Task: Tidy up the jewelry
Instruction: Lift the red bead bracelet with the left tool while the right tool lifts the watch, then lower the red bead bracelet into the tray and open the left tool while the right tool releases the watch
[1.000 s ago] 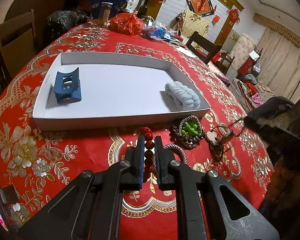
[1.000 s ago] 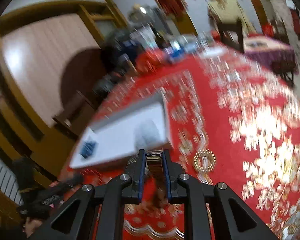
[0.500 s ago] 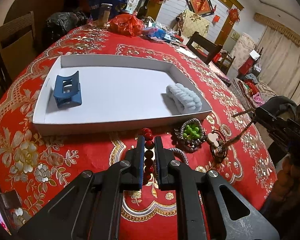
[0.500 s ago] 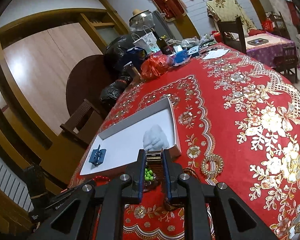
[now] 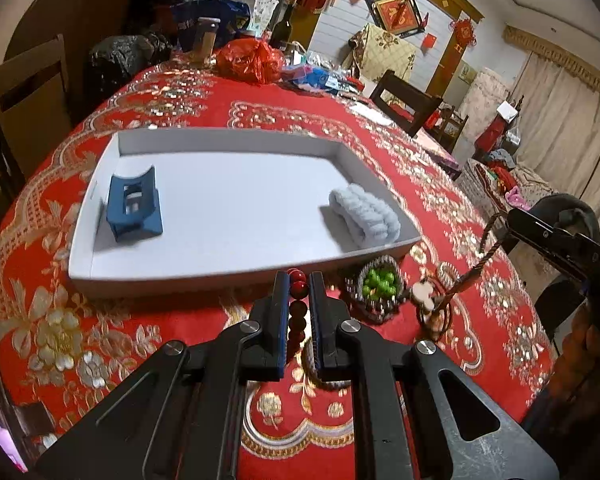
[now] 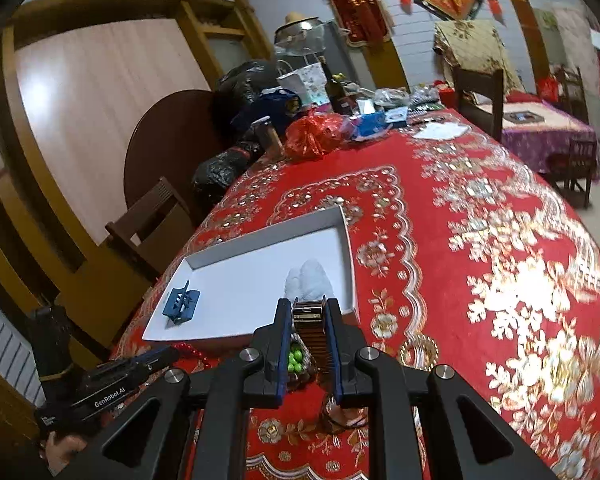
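Note:
A white tray on the red tablecloth holds a blue hair claw at its left and a pale blue scrunchie at its right. My left gripper is shut on a red bead bracelet, just before the tray's near wall. My right gripper is shut on a brown link bracelet and holds it above the table near the tray's right corner; it also shows in the left wrist view. A green bead piece lies on the cloth between the grippers.
A white heart charm with dark rings and a gold ring lie on the cloth right of the tray. Bags, bottles and boxes crowd the far end of the table. Wooden chairs stand around it.
My right gripper has lifted the brown bracelet off the cloth and swung toward the tray. My left gripper has edged toward the tray with the red beads.

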`<state>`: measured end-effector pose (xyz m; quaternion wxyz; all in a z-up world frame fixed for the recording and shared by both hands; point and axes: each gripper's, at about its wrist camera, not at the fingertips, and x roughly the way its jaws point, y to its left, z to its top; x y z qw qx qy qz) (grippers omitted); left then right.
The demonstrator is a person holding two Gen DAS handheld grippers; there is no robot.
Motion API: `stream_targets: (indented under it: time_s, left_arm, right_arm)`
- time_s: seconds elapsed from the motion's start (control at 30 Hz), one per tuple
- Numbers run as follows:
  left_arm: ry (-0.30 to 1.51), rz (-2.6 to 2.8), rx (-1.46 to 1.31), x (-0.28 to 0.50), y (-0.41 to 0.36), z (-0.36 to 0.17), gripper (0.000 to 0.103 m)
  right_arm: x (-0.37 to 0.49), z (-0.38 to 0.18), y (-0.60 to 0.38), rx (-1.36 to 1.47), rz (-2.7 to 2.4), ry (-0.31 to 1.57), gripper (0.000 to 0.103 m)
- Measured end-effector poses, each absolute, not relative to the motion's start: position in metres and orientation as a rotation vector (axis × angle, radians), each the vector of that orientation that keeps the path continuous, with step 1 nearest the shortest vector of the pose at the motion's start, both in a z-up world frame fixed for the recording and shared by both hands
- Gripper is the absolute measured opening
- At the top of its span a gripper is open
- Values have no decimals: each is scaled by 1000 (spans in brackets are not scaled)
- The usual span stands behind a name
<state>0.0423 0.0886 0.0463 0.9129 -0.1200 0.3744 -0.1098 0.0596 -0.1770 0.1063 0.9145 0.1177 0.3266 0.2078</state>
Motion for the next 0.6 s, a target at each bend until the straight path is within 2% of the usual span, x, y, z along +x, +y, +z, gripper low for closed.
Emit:
stream_targets:
  time_s: [0.6]
  left_arm:
    - [722, -179, -366, 101, 129, 68, 8]
  right_arm:
    - [75, 149, -160, 211, 469, 597, 15]
